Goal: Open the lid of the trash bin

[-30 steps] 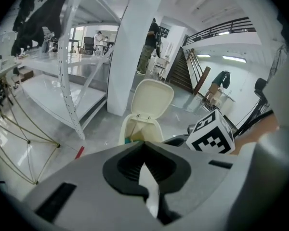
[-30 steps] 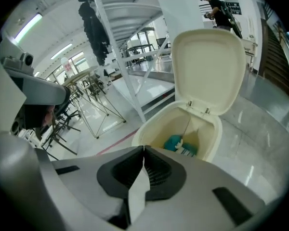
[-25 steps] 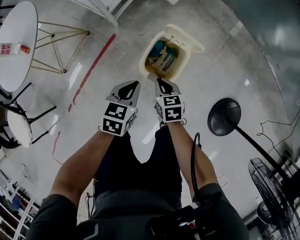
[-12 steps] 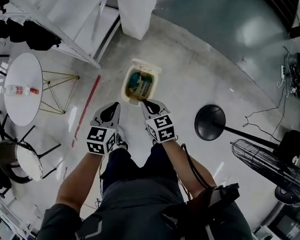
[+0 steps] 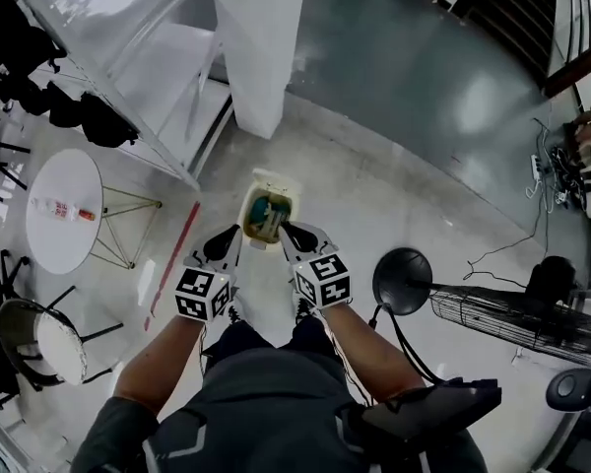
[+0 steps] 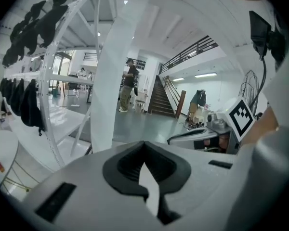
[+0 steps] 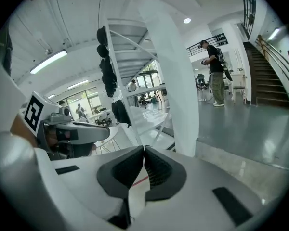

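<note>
From the head view, the trash bin (image 5: 244, 215) is standing on pale floor just before a white pillar (image 5: 261, 57), its lid (image 5: 278, 178) hanging open on the pillar side. The left gripper (image 5: 227, 239) and right gripper (image 5: 292, 233) are hovering over the bin's near rim. Bare floor is lying to the bin's right, up to a black round stand base (image 5: 402, 281). A red floor stripe (image 5: 174, 259) and a round white table (image 5: 64, 220) are flanking the bin's left. The bin's contents are too small to name.

In the left gripper view, the jaws are pressing together on nothing, and the gripper's body is hiding the floor.

In the right gripper view, the jaws are likewise meeting, empty, and a clothes rack (image 7: 111, 81) is standing left of the pillar.
</note>
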